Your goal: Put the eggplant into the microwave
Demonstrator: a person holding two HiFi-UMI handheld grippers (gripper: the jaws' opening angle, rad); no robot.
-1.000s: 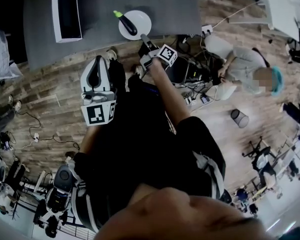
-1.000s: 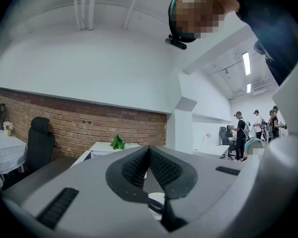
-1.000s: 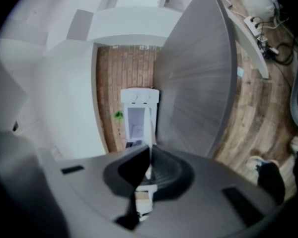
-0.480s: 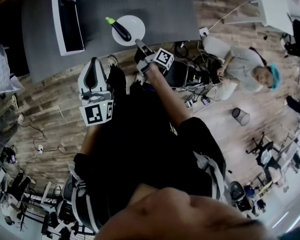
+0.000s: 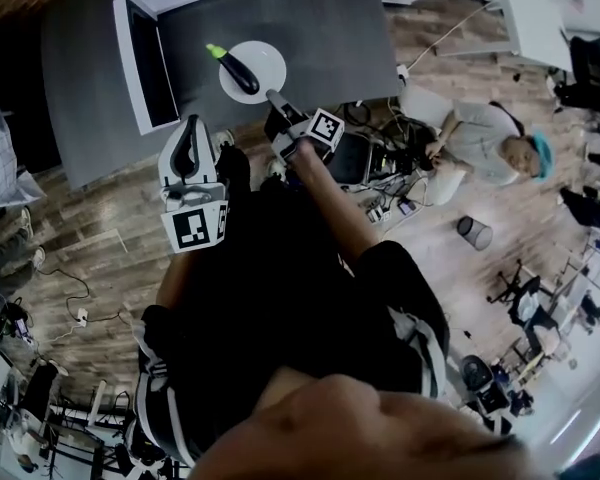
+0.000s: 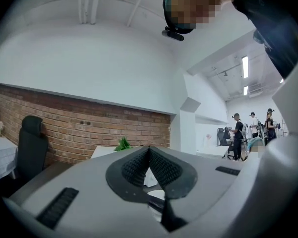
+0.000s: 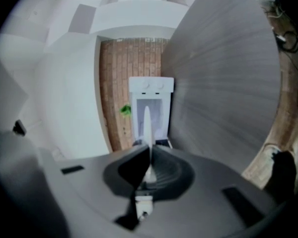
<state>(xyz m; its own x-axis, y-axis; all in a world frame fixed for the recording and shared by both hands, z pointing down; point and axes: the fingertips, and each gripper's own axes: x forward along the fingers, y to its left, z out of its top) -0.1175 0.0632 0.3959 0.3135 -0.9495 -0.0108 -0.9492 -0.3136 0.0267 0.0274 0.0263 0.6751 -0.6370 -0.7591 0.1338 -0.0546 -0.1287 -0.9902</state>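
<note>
A dark eggplant (image 5: 238,67) with a green stem lies on a white plate (image 5: 267,68) on the grey table (image 5: 330,18). Left of the plate stands the white microwave (image 5: 140,63) with its door swung open. My right gripper (image 5: 272,96) is shut and empty, its tips at the plate's near rim; I cannot tell if they touch. In the right gripper view, the shut right gripper (image 7: 150,150) lines up with the plate (image 7: 146,120), seen edge-on, and the microwave (image 7: 151,90) behind. My left gripper (image 5: 191,120) hovers over the floor before the table; the left gripper (image 6: 149,150) is shut on nothing.
A person (image 5: 480,138) sits on the wooden floor at the right among cables and power strips (image 5: 385,203), with a black bin (image 5: 472,233) nearby. The left gripper view shows a brick wall (image 6: 89,133), a black chair (image 6: 30,145) and people (image 6: 238,135) in the distance.
Both grippers have moved toward the table. The right gripper's tips have come closer to the plate's rim. Eggplant and plate have stayed where they were on the table.
</note>
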